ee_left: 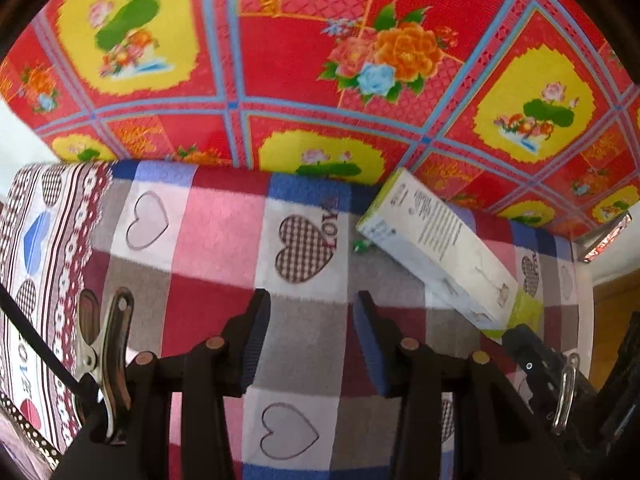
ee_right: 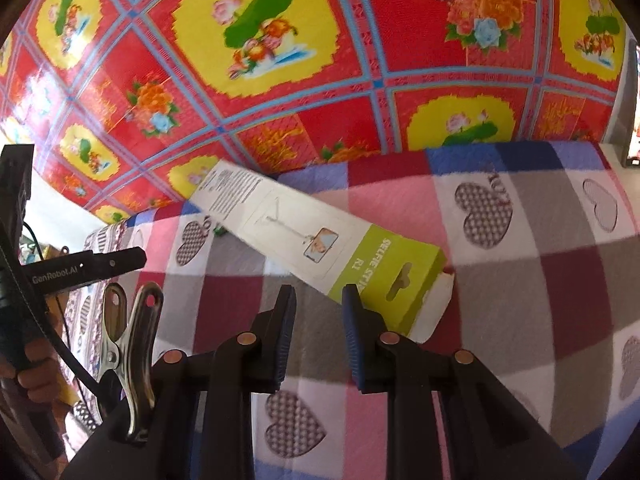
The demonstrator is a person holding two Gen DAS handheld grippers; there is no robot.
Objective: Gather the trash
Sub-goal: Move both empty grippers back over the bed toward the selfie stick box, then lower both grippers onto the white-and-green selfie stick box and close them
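1. At the far left of the left wrist view, a metal clip (ee_left: 108, 364) is fixed to the tool, with a black cable running beside it.
2. The left gripper (ee_left: 310, 344) points down at a checked blanket (ee_left: 224, 240) with heart patterns. Its blue-padded fingers (ee_left: 256, 344) stand apart with nothing between them; only blanket shows in the gap.
3. A tiny green scrap (ee_left: 360, 246) lies on the blanket above the gap, just beside the near-left corner of the box.
4. The long white and green cardboard box (ee_left: 436, 248) lies slanted on the blanket, up and to the right of the left fingers and well clear of them. Its far end reaches the blanket's edge, where the red flowered floor covering (ee_left: 288, 60) begins.
5. In the right wrist view, a hand (ee_right: 24, 376) at the far left holds the other tool's black handle.
6. The right gripper (ee_right: 319, 336) also points down at the blanket (ee_right: 520, 280). Its fingers (ee_right: 286, 336) are parted narrowly and grip nothing.
7. The box (ee_right: 320, 240) runs from upper left down to its green end with an open flap. That green end lies just behind the right-hand finger, which overlaps its lower edge in the picture; whether they touch I cannot tell. The gap itself is empty.
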